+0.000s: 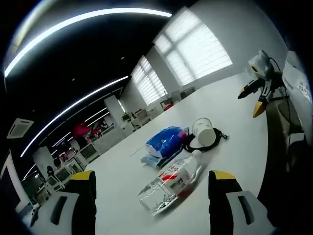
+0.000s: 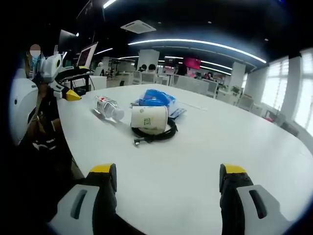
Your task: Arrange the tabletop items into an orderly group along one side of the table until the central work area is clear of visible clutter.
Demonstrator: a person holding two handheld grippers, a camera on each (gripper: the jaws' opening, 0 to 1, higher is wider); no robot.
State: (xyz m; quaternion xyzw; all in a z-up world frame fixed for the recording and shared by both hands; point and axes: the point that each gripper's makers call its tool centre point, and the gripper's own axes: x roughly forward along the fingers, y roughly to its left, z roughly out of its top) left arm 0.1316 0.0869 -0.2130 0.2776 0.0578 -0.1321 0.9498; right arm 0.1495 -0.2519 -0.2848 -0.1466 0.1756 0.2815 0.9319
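both my grippers, left (image 1: 151, 196) and right (image 2: 168, 188), have fingers spread, holding nothing; water bottle (image 1: 171, 182) looks light, crinkly, slippery; i'd grab mid-body; paper cup (image 2: 149, 118) crushes easily.

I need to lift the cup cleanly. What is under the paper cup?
The paper cup lies on its side on a coiled black cable; part of the coil is covered by the cup.

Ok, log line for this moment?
left gripper open | right gripper open | bottle, cup, cable, blue pack untouched
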